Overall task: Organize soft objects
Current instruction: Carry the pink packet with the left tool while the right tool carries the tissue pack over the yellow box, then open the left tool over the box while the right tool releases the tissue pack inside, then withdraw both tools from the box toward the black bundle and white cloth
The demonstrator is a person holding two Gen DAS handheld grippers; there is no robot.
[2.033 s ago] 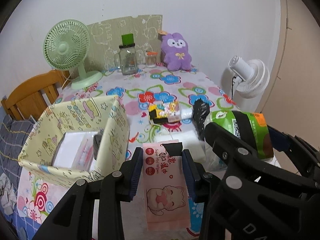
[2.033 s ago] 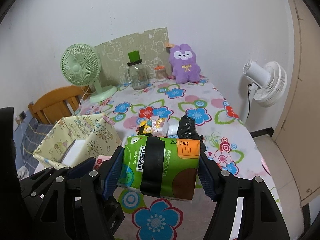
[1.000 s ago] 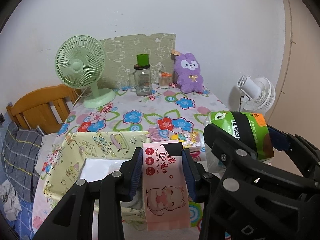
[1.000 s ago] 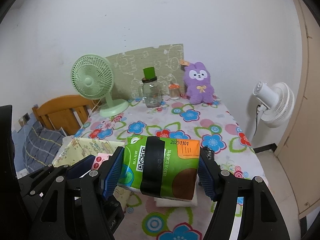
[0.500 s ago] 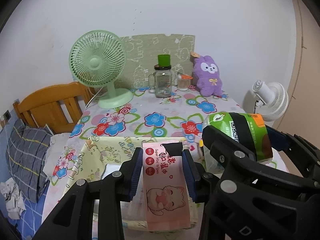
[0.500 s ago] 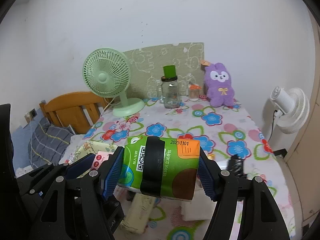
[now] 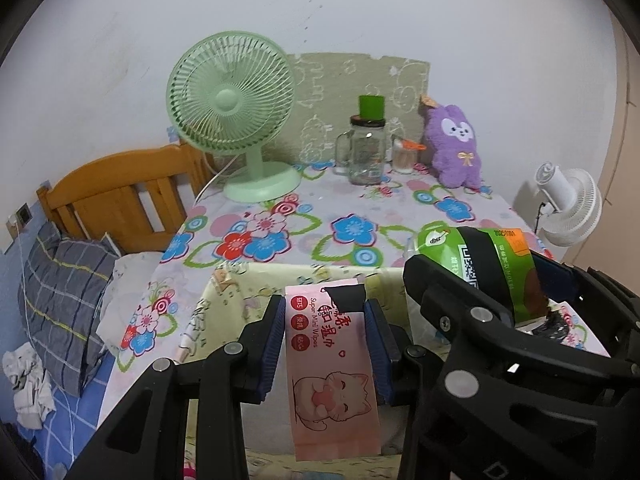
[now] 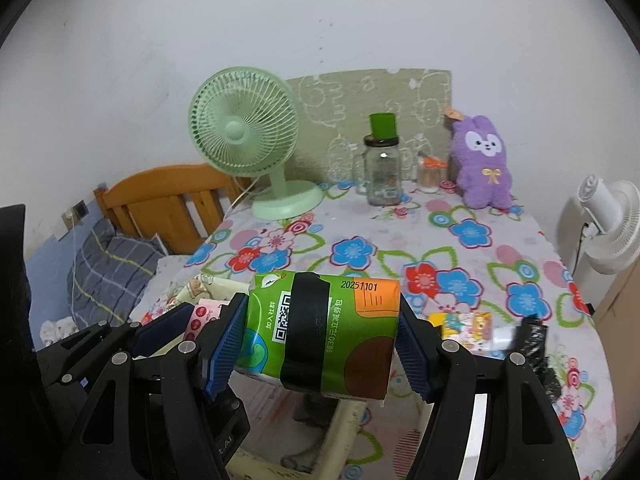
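Above the yellow patterned box [image 7: 240,292], left gripper [image 7: 325,344] pinches the pink wipes pack [image 7: 332,364] and right gripper [image 8: 320,340] clamps the green tissue pack [image 8: 324,332]; side-by-side tongs risk colliding, or a soft pack catching the box rim.

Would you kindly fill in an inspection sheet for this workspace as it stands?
Surface: table under a floral tablecloth.
Job's things: pink wet-wipes pack, green tissue pack, yellow patterned box below both.
Clutter: green desk fan, glass jar, purple plush rabbit, snack packet.
Grippers: left hand-held gripper clamps the wipes; right hand-held gripper clamps the tissues.
Cables: white fan cord.
Surroundings: wooden headboard, white floor fan.
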